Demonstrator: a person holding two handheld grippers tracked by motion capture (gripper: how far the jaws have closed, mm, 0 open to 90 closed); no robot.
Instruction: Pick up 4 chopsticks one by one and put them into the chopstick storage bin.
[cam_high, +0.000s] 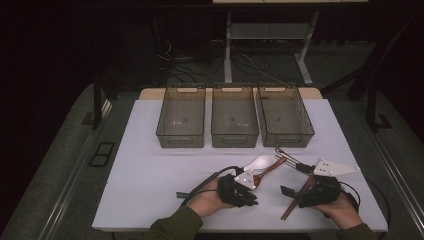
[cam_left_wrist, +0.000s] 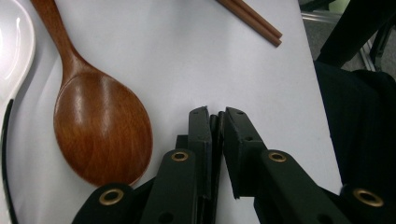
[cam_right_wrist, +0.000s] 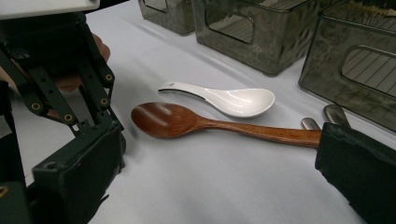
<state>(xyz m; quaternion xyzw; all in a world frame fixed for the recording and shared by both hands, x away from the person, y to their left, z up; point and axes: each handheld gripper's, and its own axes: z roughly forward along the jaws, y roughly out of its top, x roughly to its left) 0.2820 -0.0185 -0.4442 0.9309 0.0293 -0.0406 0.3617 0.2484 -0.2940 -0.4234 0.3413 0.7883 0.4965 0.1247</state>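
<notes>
A brown wooden spoon (cam_right_wrist: 187, 122) lies on the white table (cam_high: 150, 175) with its bowl toward my left gripper. Just behind it rests a white ceramic spoon (cam_right_wrist: 233, 100). In the left gripper view, my left gripper (cam_left_wrist: 215, 116) rests low over the table, jaws together with nothing between them, and the wooden spoon's bowl (cam_left_wrist: 100, 130) is just to their left. My right gripper (cam_right_wrist: 217, 154) stands wide open and faces both spoons, with the wooden handle's end beside its right jaw. From above, my left gripper (cam_high: 254, 201) and right gripper (cam_high: 296, 180) sit near the front edge, with brown chopsticks (cam_high: 294, 202) under the right one.
Three dark see-through bins (cam_high: 234, 122) stand in a row at the back of the table. Metal utensils (cam_high: 287, 155) lie behind the right gripper, and their ends (cam_right_wrist: 334, 114) show by a bin. The chopstick tips (cam_left_wrist: 254, 22) lie ahead of my left gripper.
</notes>
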